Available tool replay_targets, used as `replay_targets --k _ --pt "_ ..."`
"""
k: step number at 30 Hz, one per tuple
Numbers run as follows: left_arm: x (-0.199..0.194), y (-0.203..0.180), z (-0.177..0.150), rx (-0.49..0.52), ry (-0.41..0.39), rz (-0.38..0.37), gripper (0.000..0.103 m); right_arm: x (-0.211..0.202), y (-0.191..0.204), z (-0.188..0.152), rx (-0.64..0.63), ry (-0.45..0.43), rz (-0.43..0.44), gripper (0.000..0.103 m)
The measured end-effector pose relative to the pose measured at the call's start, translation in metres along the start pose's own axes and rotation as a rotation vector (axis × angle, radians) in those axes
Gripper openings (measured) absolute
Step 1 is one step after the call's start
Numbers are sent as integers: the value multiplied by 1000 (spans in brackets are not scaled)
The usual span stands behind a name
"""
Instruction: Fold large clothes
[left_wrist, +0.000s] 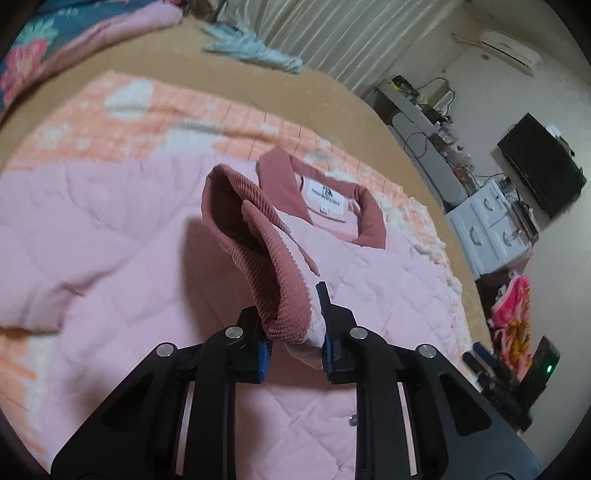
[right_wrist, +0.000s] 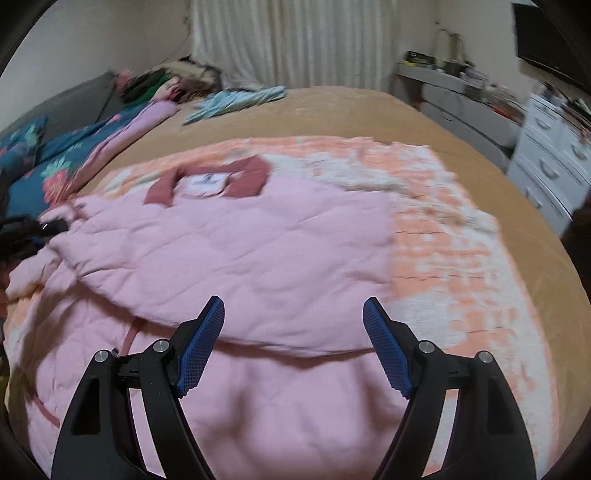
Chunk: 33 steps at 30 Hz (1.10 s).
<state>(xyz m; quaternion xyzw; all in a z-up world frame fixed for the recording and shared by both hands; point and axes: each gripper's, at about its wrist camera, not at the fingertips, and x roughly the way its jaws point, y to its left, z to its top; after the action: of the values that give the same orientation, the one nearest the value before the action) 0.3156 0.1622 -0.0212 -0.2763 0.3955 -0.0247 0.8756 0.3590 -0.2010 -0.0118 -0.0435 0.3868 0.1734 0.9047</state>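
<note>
A pink quilted jacket with a dusty-red collar lies spread on an orange-and-white blanket on the bed. In the left wrist view my left gripper is shut on the jacket's sleeve end, by its ribbed dusty-red cuff, and holds it lifted above the jacket body near the collar and label. In the right wrist view my right gripper is open and empty, just above the folded-over sleeve and lower body of the jacket.
The orange-and-white blanket lies on a tan bedspread. A floral pillow and a light-blue cloth lie at the far side. White drawers and a cluttered desk stand right of the bed.
</note>
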Motion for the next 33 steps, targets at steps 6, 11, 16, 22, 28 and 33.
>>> replay_targets --k 6,11,16,22,28,33 --pt "17 24 -10 -24 52 94 13 12 3 15 17 3 30 76" --pt "28 27 -27 13 82 151 15 41 23 22 35 64 94 77" --pt "31 23 -35 64 88 196 17 68 24 19 59 139 61 77" --pt "38 17 -39 88 98 241 25 91 14 6 70 227 -23 75" --pt "35 13 -41 97 99 254 31 97 7 -6 144 221 -17 75" --pt "27 10 -42 111 107 303 52 94 10 -7 159 208 -42 75"
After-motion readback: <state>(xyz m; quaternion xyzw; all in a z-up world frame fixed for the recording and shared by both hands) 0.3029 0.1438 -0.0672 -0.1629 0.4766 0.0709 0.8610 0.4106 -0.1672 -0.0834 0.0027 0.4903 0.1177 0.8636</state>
